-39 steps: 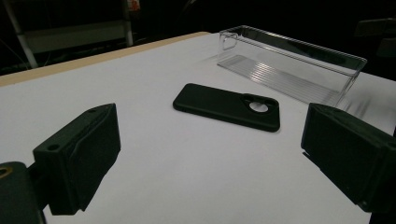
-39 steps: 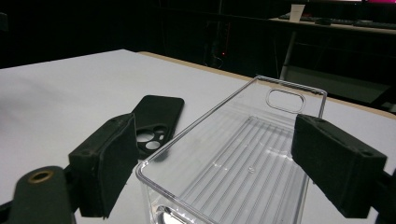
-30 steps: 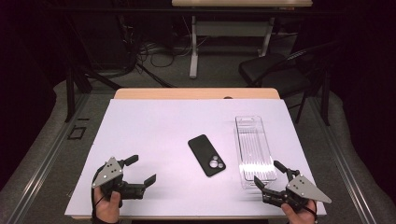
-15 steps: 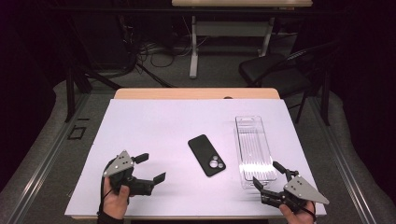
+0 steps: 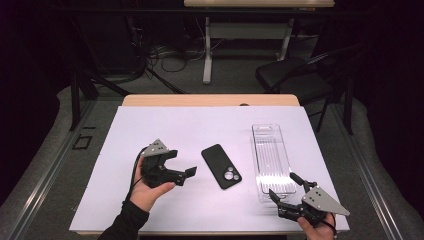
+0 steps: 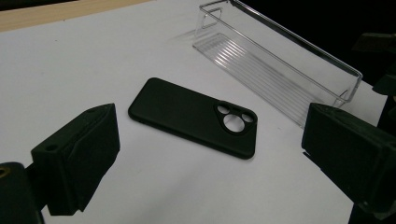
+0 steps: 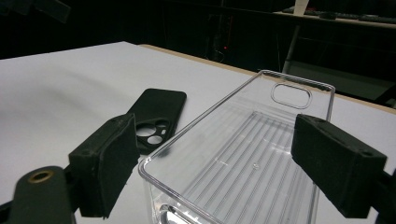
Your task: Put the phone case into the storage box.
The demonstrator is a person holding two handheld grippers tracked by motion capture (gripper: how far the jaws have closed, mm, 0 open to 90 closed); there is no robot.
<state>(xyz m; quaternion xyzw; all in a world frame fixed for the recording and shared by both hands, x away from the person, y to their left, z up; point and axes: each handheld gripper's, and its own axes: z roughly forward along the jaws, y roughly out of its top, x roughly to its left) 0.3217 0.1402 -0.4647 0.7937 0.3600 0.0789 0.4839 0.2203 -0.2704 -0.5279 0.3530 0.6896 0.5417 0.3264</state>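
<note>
Reaching with jaws wide and empty, left gripper (image 5: pixel 181 167) sits nearest the black phone case (image 5: pixel 221 166) lying at its 3 o'clock, long axis running 11-to-5, beside the clear tray (image 5: pixel 272 160).

Matt black case (image 6: pixel 191 116); glossy clear-plastic bin (image 6: pixel 275 65)

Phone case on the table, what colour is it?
The phone case is matte black, clearest in the left gripper view.

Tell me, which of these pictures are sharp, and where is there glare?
High view: evenly lit white table, dark room behind. Left gripper view: phone case sharp, near jaws soft. Right gripper view: clear tray shows bright rim reflections, jaws blurred.
</note>
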